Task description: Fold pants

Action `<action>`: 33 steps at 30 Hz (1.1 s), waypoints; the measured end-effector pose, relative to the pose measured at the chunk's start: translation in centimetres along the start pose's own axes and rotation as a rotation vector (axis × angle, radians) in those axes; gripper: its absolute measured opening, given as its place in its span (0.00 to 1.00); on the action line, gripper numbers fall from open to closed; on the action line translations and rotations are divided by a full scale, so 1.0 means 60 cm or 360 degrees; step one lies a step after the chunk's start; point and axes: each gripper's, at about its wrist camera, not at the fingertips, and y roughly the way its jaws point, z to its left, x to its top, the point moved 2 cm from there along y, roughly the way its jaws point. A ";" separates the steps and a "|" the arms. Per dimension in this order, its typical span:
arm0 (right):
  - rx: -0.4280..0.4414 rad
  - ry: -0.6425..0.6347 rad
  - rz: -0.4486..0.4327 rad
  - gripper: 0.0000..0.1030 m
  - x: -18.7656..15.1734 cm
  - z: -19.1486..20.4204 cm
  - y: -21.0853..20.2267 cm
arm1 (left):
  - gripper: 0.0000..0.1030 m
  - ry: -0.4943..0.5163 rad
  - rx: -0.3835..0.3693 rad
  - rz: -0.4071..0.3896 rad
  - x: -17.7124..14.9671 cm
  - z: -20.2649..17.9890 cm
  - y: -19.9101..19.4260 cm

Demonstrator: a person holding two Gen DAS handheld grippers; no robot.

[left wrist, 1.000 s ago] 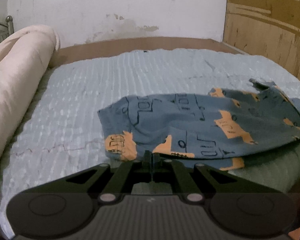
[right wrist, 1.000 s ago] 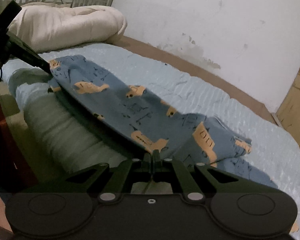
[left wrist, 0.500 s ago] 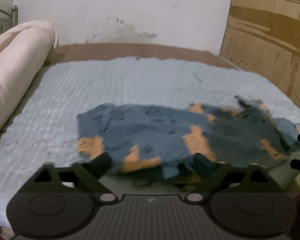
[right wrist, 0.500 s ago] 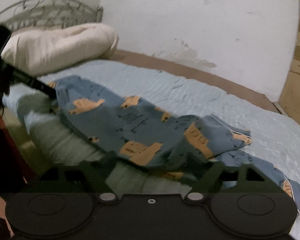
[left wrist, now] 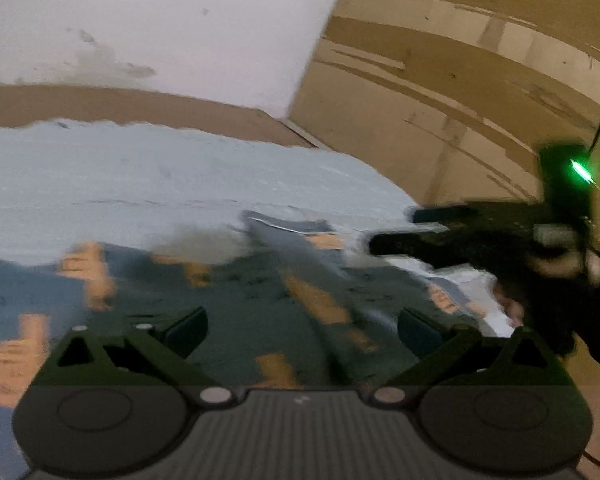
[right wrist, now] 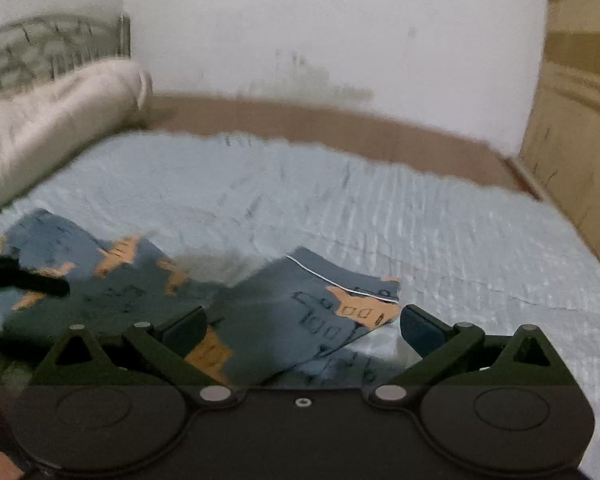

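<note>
both grippers' fingers (left wrist: 186,330) just opened, pants (right wrist: 268,320) dropped.

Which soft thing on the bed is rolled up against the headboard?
The cream quilt, rolled into a bolster by the metal headboard; the blue printed pants lie flat.

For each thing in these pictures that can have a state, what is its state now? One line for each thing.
left claw: open, jaws have just been opening, nothing gripped.
right claw: open, jaws have just been opening, nothing gripped.
pants: released, lying on the bed, partly folded, not flat.
white quilt: rolled up at the far left of the bed.
blue bed cover: spread out, with small wrinkles.
</note>
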 end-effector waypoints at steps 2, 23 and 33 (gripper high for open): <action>0.0009 -0.0017 0.0067 0.99 0.024 -0.012 0.036 | 1.00 -0.0027 -0.0033 0.0032 0.002 -0.014 0.030; -0.0024 -0.0136 0.0717 0.16 0.096 0.063 0.278 | 0.01 -0.0172 -0.0079 0.0221 -0.008 -0.044 0.088; -0.0097 0.0278 0.0201 0.00 0.118 -0.074 0.079 | 0.00 0.0212 -0.0028 0.0121 0.016 -0.088 0.064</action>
